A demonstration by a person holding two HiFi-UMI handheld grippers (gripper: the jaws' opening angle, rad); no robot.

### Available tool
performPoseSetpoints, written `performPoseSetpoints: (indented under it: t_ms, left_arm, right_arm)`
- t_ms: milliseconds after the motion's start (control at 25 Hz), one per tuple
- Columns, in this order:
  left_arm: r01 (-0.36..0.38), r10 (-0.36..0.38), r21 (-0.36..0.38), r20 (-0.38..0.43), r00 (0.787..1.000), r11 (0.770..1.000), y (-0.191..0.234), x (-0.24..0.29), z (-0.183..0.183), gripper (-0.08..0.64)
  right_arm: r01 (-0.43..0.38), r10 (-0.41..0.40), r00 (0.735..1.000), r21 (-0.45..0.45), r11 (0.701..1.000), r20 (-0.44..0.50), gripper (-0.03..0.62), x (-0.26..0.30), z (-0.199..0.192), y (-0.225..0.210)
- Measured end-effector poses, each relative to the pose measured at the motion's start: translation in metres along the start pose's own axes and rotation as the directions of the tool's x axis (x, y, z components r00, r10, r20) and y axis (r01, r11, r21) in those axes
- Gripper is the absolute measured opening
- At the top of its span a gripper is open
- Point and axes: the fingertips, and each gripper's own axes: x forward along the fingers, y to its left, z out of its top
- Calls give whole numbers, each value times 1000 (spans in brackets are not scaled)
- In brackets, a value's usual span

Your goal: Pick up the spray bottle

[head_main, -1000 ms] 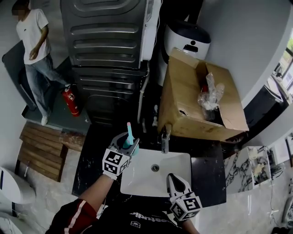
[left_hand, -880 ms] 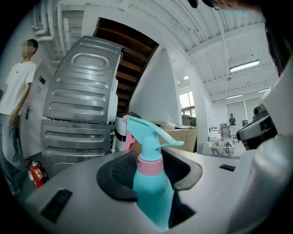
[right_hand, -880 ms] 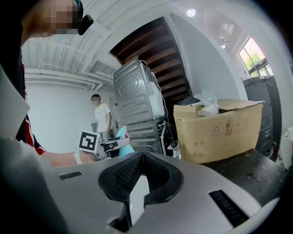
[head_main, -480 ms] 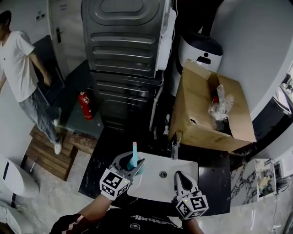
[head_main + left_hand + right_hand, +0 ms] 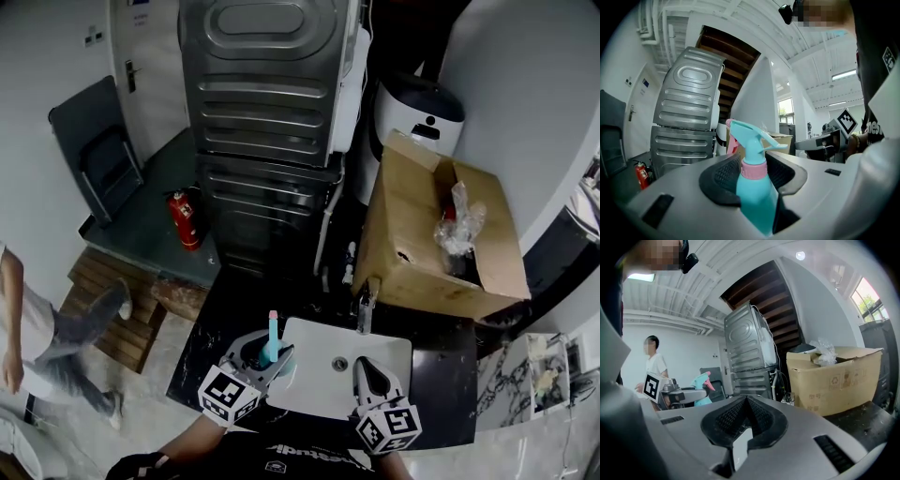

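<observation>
The spray bottle [image 5: 752, 187] is teal with a pink collar and a pink-tipped trigger head. It stands upright between the jaws of my left gripper [image 5: 752, 174], whose pads press on its body. In the head view the left gripper [image 5: 265, 354] holds the spray bottle [image 5: 272, 337] in the air at the sink's left edge. My right gripper [image 5: 366, 373] hovers over the basin's near right part, jaws together with nothing between them. The right gripper view shows its closed jaws [image 5: 747, 401] and, off to the left, the held spray bottle [image 5: 701, 383].
A white sink [image 5: 384, 349] with a faucet [image 5: 366, 305] is set in a black counter [image 5: 202, 352]. An open cardboard box [image 5: 422, 234] sits behind it on the right. A stacked grey washer [image 5: 272, 94], a fire extinguisher [image 5: 186, 220] and a walking person [image 5: 56, 337] are beyond.
My left gripper has pulled back toward me and risen with the bottle. The right gripper has barely shifted. The person at the left walked toward the lower left.
</observation>
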Motion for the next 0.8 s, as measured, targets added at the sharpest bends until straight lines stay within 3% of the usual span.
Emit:
performPoseSetpoints:
  t_ms: [800]
  left_arm:
    - [7,-7,-10,9,1000,1000,7,7,-2,178]
  right_arm:
    - [41,-41,999,1,999,-19,37,-1,-3,-8]
